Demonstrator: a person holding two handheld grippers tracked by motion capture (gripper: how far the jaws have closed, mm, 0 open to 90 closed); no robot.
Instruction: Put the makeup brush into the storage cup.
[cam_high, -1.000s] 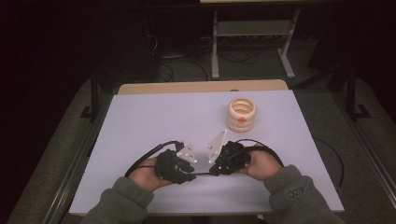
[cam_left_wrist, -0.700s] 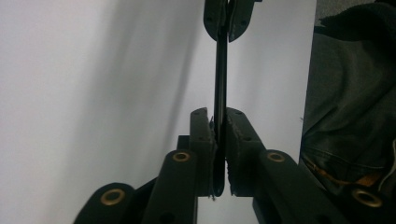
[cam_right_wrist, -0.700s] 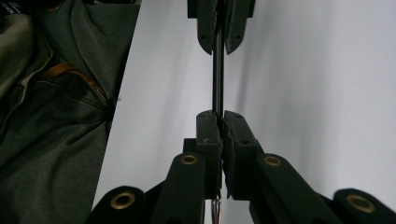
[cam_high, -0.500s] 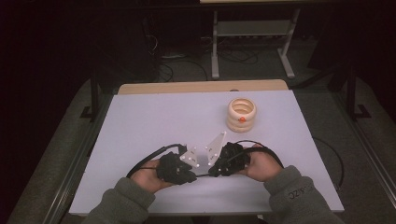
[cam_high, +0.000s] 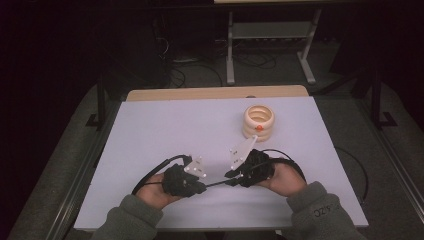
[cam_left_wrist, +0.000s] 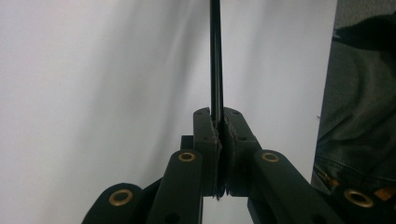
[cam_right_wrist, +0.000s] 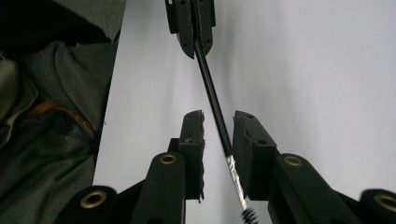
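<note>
I work here with a thin black rod (cam_right_wrist: 214, 100) that looks like a small brush; it has a silver ferrule and dark bristles at the near end in the right gripper view. It hangs just above the white table (cam_high: 165, 130), low at the front edge, stretched between my two tools; in the high view it is the dark line (cam_high: 216, 183) between them.

The left gripper (cam_left_wrist: 218, 126) is closed tight on the rod, both pads pressing on it; the right gripper (cam_right_wrist: 218, 135) has just been opening its jaws, and the rod now passes between them without the pads pressing (it seems to lean near one pad, but I cannot tell if it touches).

I judge the rod to be very light and quite stiff, but smooth and narrow, so it can slip or rotate in the pads if I hold it loosely; the bristle end is surely soft and easy to deform. I would take hold on the plain shaft, a bit away from the ferrule, and never on the bristles; because only one side holds it now, I would keep the left hand (cam_high: 152, 192) steady.

The stack of cream rings (cam_high: 258, 121) stands well apart, farther on the table.
</note>
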